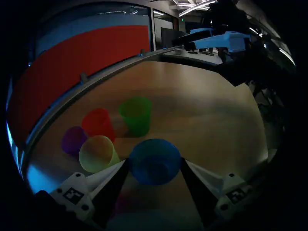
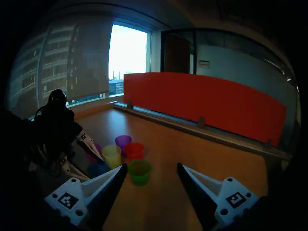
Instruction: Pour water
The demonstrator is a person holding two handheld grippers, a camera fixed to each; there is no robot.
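Several coloured plastic cups stand clustered on a wooden table point(image 1: 200, 111): green point(image 1: 135, 114), red point(image 1: 98, 123), purple point(image 1: 73, 140), yellow point(image 1: 97, 153) and blue point(image 1: 154, 161). My left gripper point(image 1: 154, 161) is open, with the blue cup sitting between its fingertips, which are at or very near its sides. My right gripper point(image 2: 151, 166) is open and holds nothing. It hovers over the table with the green cup point(image 2: 139, 171) just ahead, near its left finger. The right gripper view also has the red point(image 2: 134, 151), purple point(image 2: 123, 141), yellow point(image 2: 112, 154) and blue point(image 2: 97, 168) cups. No water is visible in any cup.
A long red partition point(image 2: 208, 104) on a metal rail runs along the table's far side. A person point(image 2: 54, 123) stands dark at the left by the window, holding the left gripper. A magenta shape point(image 1: 119, 202) lies low beside my left finger.
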